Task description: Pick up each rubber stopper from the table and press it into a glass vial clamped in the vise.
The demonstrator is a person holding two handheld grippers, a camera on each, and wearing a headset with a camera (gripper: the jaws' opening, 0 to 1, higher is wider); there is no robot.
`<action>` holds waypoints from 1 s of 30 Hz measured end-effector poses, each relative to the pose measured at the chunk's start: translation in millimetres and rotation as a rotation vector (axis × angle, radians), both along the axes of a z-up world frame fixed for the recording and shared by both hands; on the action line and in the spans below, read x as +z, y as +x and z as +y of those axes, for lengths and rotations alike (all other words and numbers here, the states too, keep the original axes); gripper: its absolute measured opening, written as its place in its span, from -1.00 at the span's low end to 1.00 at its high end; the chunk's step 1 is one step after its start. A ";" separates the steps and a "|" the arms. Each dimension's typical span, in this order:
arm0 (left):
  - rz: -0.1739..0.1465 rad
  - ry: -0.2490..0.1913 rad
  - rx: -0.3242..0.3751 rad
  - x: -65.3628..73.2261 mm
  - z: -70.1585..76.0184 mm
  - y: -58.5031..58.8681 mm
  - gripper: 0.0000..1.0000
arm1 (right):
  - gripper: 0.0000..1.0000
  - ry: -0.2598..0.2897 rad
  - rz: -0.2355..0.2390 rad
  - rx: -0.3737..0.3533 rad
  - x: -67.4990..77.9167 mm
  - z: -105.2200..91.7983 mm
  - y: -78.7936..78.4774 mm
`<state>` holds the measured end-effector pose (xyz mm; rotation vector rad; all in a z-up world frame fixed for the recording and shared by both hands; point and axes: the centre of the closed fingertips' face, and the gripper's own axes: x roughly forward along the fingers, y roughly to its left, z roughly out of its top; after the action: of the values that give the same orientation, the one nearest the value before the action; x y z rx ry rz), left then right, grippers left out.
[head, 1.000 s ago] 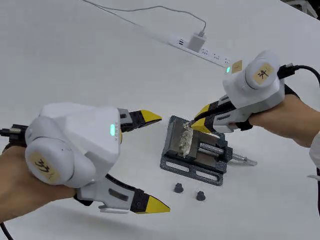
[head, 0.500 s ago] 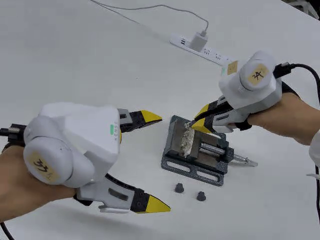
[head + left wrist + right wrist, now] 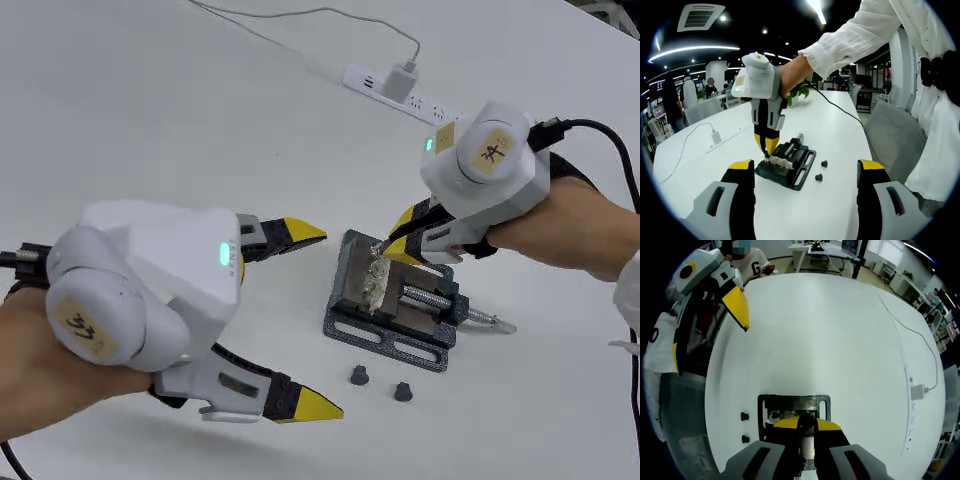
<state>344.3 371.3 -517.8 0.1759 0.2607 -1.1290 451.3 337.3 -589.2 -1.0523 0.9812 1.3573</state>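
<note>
A dark metal vise [image 3: 392,322] on the white table clamps a row of glass vials [image 3: 373,285]. My right gripper [image 3: 386,247] has its yellow tips down on the far end of that row, shut on a dark rubber stopper [image 3: 807,422] that shows between its jaws. The vise [image 3: 794,403] lies straight ahead of it. Two loose black stoppers [image 3: 357,375] [image 3: 402,391] lie in front of the vise. My left gripper [image 3: 308,318] hovers left of the vise, wide open and holding nothing. From the left gripper [image 3: 805,165] I see the right gripper [image 3: 765,146] standing on the vise [image 3: 786,166].
A white power strip [image 3: 400,88] with a plugged-in charger and its cable lie at the back of the table. The vise's screw handle [image 3: 488,321] sticks out to the right. In the left gripper view, chairs and a person in a white shirt stand beside the table.
The right gripper's body has tipped and shifted a little to the left while its tips stay on the vials. The left gripper has held still and open.
</note>
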 end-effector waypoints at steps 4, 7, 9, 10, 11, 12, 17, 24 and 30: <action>-0.001 -0.005 0.002 0.9 0.1 0.8 0.66 | -0.90 -0.009 -0.002 -0.003 -0.1 0.5 -0.7; -0.002 -0.006 0.003 1.4 0.4 1.5 0.66 | -0.91 -0.015 -0.005 -0.003 -0.3 0.9 -0.8; -0.002 -0.006 0.003 1.0 0.6 1.8 0.66 | -0.91 -0.017 -0.005 -0.005 -0.7 1.1 -0.5; -0.001 -0.005 0.003 0.5 0.6 1.9 0.66 | -0.91 -0.016 -0.003 -0.007 -0.9 1.1 -0.4; -0.002 -0.003 0.002 0.1 0.7 1.9 0.66 | -0.91 -0.015 -0.002 -0.008 -1.1 1.1 -0.2; -0.002 -0.002 0.001 -0.4 0.7 1.9 0.66 | -0.91 -0.015 -0.003 -0.009 -1.1 1.1 -0.3; 0.002 0.002 -0.001 -2.0 0.7 2.0 0.66 | -0.92 -0.021 -0.009 -0.006 -2.5 1.2 -0.2; 0.003 0.003 -0.006 -2.2 -1.0 2.0 0.65 | -0.92 -0.020 -0.006 -0.021 -4.4 2.0 1.0; 0.002 0.004 -0.006 -0.3 -1.5 1.9 0.64 | -0.88 -0.001 -0.005 -0.026 -4.4 0.2 5.5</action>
<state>346.3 369.8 -518.0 0.1791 0.2641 -1.1343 456.8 337.5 -593.6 -1.0397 0.9888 1.3327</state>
